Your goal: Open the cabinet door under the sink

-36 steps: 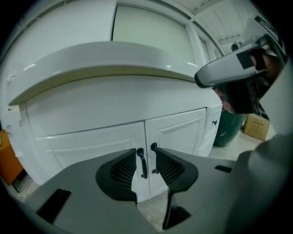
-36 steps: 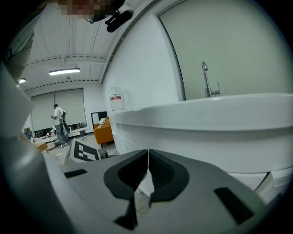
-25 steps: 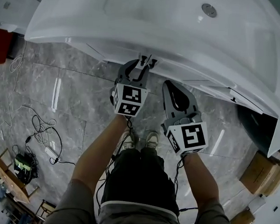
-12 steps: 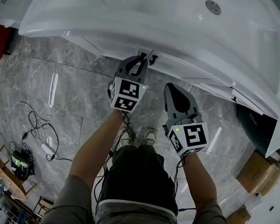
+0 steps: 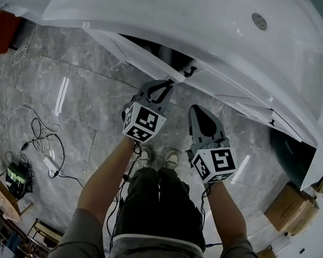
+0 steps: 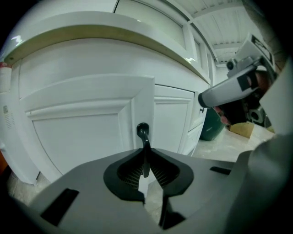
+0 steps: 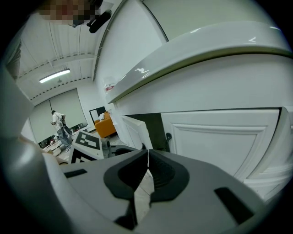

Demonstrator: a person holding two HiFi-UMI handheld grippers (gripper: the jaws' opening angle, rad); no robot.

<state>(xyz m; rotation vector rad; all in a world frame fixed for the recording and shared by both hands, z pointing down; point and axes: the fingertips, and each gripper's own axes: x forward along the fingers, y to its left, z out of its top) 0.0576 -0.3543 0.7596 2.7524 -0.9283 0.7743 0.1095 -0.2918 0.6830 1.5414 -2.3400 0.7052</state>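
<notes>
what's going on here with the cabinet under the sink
A person with a two-jaw gripper in each hand is opening the white cabinet door under the sink. The left gripper has just closed its jaws on the door's black handle. The door stands partly open, with a dark gap behind it. The right gripper is shut on nothing and hangs beside the left one, not touching the cabinet.

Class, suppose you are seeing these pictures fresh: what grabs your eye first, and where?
The left claw, its jaws just closed on the black handle, holds the white cabinet door ajar under the sink, a dark gap behind it. The right claw hangs shut and empty beside it.
</notes>
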